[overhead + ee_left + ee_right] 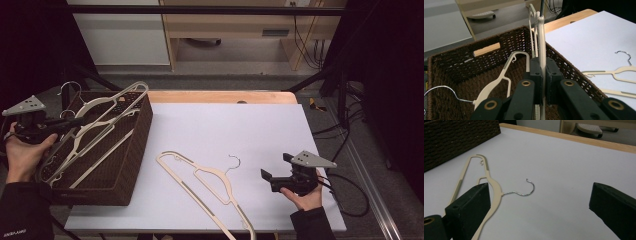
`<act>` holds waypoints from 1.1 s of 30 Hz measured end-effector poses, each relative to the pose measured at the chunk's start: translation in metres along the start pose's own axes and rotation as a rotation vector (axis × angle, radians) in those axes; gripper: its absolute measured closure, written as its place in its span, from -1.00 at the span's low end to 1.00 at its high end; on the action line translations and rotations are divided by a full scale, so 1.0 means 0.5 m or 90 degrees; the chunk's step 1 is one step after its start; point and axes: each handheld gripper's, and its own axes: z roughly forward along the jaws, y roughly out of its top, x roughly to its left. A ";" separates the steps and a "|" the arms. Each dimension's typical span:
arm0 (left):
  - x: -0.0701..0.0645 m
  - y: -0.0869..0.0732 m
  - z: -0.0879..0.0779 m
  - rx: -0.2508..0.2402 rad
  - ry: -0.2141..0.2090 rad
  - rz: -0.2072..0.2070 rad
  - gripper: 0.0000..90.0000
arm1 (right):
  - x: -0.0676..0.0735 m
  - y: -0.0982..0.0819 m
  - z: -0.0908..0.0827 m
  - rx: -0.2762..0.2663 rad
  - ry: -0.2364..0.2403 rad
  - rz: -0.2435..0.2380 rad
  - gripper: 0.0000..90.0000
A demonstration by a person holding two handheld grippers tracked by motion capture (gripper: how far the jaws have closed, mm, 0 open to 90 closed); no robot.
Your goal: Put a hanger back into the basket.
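The basket point(132, 150) is a rectangular, dark brown woven wicker container at the left edge of the white table point(225, 130). It holds several cream plastic hangers with thin metal hooks, stacked at a slant; the top ones rest on the far rim.

The left gripper point(70, 122) is above the basket's left side. Its jaws are clamped on the flat, narrow bar of one hanger point(541, 40), which stands on edge between the pads inside the basket.

A second hanger point(210, 187) lies flat on the table, just right of the basket. Its body is cream and slim, with an open cut-out centre; its wire hook point(525, 190) curves away from the basket.

The right gripper point(270, 175) rests near this hanger, jaws wide apart, holding nothing.
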 end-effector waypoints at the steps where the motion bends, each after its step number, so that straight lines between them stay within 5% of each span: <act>1: 0.003 -0.004 0.001 0.002 0.000 -0.002 0.91 | 0.000 0.000 0.001 0.001 0.000 0.000 -0.91; 9: 0.023 -0.032 -0.008 0.024 0.010 -0.014 0.91 | 0.001 0.000 0.003 -0.001 0.001 0.004 -0.91; 16: 0.016 -0.054 0.016 0.048 -0.012 -0.025 0.91 | 0.001 0.000 0.004 0.002 -0.001 0.001 -0.92; 23: 0.015 -0.083 0.055 0.079 -0.039 -0.078 0.88 | 0.002 0.000 0.004 0.003 -0.001 0.002 -0.92; 28: 0.021 -0.115 0.087 0.130 -0.028 -0.097 0.86 | 0.002 -0.001 0.005 0.005 -0.001 0.002 -0.92; 33: 0.032 -0.143 0.082 0.119 0.025 -0.125 0.84 | 0.002 -0.001 0.007 0.007 0.002 -0.001 -0.92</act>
